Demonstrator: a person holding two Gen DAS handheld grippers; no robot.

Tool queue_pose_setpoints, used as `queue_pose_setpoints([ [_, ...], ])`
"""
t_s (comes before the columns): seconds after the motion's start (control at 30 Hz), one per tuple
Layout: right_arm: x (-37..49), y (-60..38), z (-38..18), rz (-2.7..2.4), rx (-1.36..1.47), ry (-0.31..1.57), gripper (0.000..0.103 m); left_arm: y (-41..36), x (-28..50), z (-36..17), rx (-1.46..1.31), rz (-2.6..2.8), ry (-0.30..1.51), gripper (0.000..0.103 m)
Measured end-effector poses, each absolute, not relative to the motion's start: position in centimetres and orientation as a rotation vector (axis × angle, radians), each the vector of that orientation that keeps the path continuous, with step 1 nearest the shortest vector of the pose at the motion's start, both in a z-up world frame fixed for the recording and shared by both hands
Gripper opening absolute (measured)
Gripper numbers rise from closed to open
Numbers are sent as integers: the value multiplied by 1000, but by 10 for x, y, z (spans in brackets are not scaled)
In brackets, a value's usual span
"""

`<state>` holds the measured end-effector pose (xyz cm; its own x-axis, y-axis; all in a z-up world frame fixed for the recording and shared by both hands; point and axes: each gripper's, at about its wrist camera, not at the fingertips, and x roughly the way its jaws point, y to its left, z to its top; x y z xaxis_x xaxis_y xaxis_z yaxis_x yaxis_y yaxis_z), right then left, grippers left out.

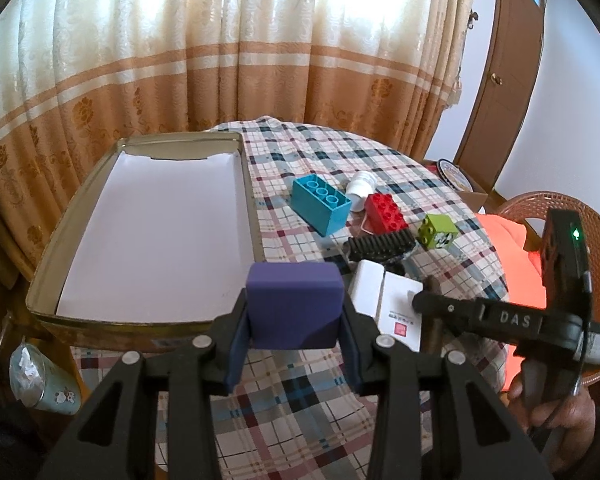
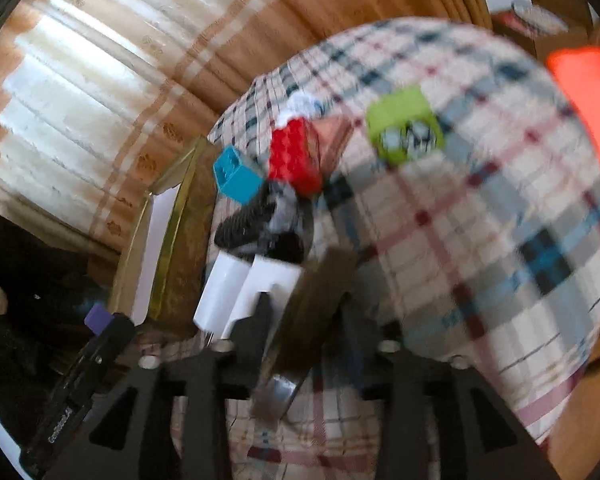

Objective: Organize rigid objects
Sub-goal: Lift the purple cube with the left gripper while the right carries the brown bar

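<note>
Clamped between the left gripper's (image 1: 294, 344) nearly closed jaws, a purple rectangular foam block (image 1: 294, 304) is best lowered flat into the white-lined gold tin tray (image 1: 44, 280) just ahead, while the right gripper's (image 2: 306, 320) blurred hold cannot be told.

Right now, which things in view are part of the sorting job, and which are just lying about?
Job:
- purple block, gripped in left claw
- lined tin tray
- blue brick
- red brick
- green cube
- black comb-like piece
- white boxes

Lying about:
- curtain
- wicker chair
- door
</note>
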<state>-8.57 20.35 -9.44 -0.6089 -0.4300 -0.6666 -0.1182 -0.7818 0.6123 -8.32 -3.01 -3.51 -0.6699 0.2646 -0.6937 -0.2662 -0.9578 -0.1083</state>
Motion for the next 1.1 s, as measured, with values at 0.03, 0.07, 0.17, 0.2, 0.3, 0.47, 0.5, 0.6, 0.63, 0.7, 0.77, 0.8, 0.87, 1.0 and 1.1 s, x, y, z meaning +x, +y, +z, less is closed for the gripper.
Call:
queue_pose_setpoints([
  [0.03, -84, 200, -92, -2508, 1278, -896, 39, -30, -83, -35, -1094, 2633, 0, 39],
  [0.07, -84, 196, -90, -2496, 1278, -869, 39, -31, -84, -35, -1095, 2633, -4, 39],
  [0.17, -81, 191, -90, -2462, 1284, -866, 39, -32, -84, -35, -1094, 2638, -9, 39],
  [0.2, -81, 189, -91, -2464, 1291, -846, 39, -33, -83, -36, -1094, 2639, -12, 39],
  [0.3, -81, 189, -90, -2454, 1296, -851, 30, -36, -84, -35, -1090, 2634, -27, 39],
  [0.47, -81, 193, -83, -2445, 1270, -878, 22, -40, -84, -32, -1077, 2645, -31, 39],
  [0.5, -81, 193, -81, -2453, 1260, -875, 21, -41, -84, -32, -1076, 2645, -35, 39],
  [0.6, -78, 196, -69, -2464, 1214, -882, 21, -44, -84, -30, -1073, 2649, -43, 39],
  [0.63, -78, 196, -66, -2469, 1200, -880, 20, -45, -85, -30, -1071, 2649, -46, 39],
  [0.7, -78, 196, -54, -2494, 1162, -859, 17, -47, -86, -28, -1068, 2650, -52, 39],
  [0.77, -77, 195, -44, -2512, 1129, -834, 17, -48, -87, -26, -1062, 2653, -57, 39],
  [0.8, -78, 193, -38, -2523, 1108, -817, 17, -49, -88, -25, -1058, 2656, -55, 39],
  [0.87, -81, 190, -31, -2523, 1088, -806, 17, -51, -88, -23, -1047, 2667, -56, 39],
  [1.0, -90, 177, -17, -2495, 1051, -790, 17, -60, -91, -16, -1029, 2696, -73, 39],
  [1.1, -99, 158, -5, -2473, 1017, -746, 17, -71, -95, -11, -1015, 2732, -84, 39],
])
